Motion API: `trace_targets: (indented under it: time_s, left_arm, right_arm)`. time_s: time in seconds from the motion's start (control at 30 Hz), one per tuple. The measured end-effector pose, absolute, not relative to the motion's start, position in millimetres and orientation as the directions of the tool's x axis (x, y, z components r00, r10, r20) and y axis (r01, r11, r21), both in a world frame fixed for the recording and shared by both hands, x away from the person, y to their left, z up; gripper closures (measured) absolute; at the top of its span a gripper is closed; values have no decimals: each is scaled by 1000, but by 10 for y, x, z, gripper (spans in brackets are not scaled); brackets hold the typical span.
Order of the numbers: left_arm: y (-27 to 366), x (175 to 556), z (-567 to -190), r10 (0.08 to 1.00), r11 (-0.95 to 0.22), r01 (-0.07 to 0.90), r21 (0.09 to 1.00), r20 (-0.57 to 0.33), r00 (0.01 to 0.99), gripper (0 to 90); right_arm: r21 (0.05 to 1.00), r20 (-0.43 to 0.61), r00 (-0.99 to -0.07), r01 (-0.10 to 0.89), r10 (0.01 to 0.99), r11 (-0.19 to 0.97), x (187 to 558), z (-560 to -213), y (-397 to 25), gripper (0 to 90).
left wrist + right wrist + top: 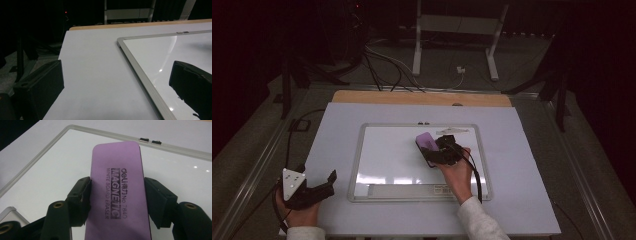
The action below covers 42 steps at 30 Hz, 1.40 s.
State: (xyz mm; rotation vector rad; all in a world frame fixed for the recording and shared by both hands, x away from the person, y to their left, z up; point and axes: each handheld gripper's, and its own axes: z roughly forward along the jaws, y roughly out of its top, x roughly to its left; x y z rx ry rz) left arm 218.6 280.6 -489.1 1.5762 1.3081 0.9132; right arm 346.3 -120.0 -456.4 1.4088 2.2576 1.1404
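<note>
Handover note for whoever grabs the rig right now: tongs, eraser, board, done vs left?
Right tongs: shut on the purple eraser, over the upper middle of the whiteboard.
Left tongs: open, holding nothing, parked at the near left of the table, off the board.
Done: eraser gripped.
Left: faint marks near the board's top edge look unwiped; whether the eraser touches the surface is unclear.

The right gripper point(117, 200) has its two black jaws pressed against the long sides of a flat purple rectangular magnetic whiteboard eraser point(117, 187) with dark lettering, above the glossy white, metal-framed whiteboard point(50, 170) lying on the pale bench point(30, 140).
</note>
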Motion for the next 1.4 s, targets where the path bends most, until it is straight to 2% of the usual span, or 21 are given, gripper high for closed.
trace_targets:
  time_s: [1.4]
  left_arm:
    - [2790,2187,-4892,983,-72,347,935,8,182,5]
  right_arm:
    - [720,214,-430,676,877,155,3256,-4621,-1697,410]
